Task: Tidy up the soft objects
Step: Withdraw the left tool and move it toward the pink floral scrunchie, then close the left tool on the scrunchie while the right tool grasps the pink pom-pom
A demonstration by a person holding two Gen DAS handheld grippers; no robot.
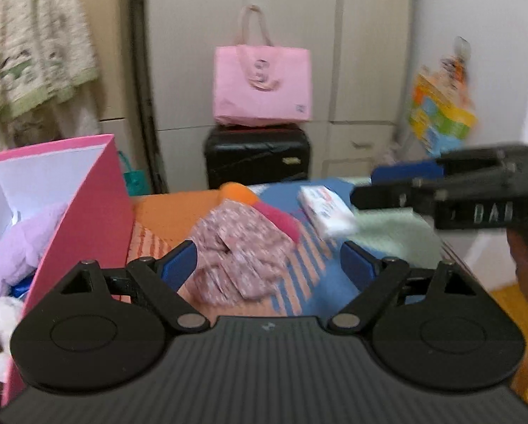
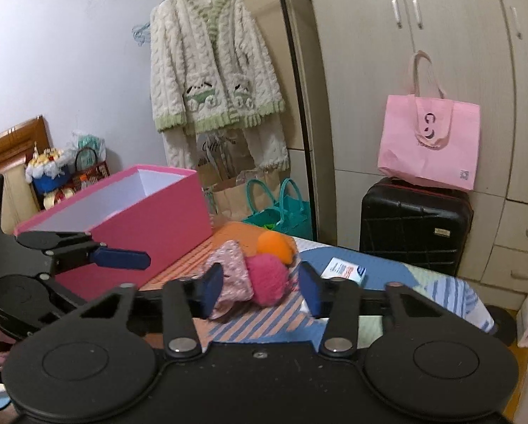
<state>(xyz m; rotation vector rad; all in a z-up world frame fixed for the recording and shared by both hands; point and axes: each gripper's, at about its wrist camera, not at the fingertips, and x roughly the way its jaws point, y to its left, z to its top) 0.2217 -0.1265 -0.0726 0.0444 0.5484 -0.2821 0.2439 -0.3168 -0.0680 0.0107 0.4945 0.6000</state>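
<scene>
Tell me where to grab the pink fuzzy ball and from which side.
Probably pinch the pink fuzzy ball across its round middle, coming from the near side with the right tool, whose open fingers already frame it. The floral cloth touches its left, so stay centred.

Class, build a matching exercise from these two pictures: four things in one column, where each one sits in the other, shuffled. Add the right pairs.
Things
1. pink tote bag
2. lilac cloth
3. knitted cardigan
4. tissue pack

Places
A. inside the pink box
B. on the black suitcase
C. on a hanger by the wall
D. on the blue part of the bedcover

Pairs: 1-B, 2-A, 3-C, 4-D
</scene>
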